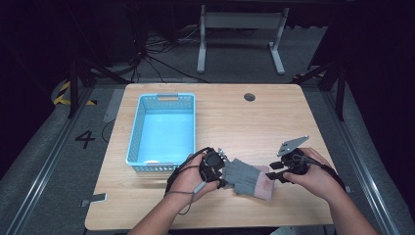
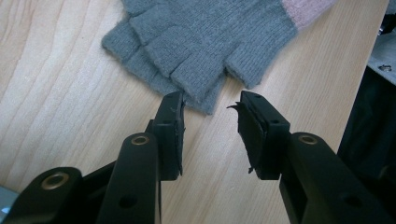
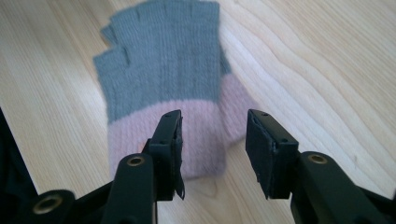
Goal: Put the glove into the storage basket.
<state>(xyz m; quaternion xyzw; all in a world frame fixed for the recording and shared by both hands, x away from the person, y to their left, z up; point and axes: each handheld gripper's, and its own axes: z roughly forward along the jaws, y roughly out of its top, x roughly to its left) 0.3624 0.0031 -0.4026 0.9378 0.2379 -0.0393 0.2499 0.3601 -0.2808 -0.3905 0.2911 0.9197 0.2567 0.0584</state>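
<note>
From the high view, a blue plastic basket [image 1: 161, 132] sits toward the wooden worktop's [image 1: 254, 122] left edge. A grey and pink knitted glove [image 1: 249, 177] lies flat by the near edge, between both claws.

In the left gripper view, the left claw [image 2: 211, 122] is apart at the glove's fingers.

In the right gripper view, the right claw [image 3: 214, 140] is apart over the pink cuff.

From my seat, the glove [image 1: 250, 178] lay on the table [image 1: 274, 122] near its front edge, between my left gripper [image 1: 222, 172] at nine o'clock and right gripper [image 1: 274, 175] at three. The basket [image 1: 139, 125] stood at ten o'clock.
</note>
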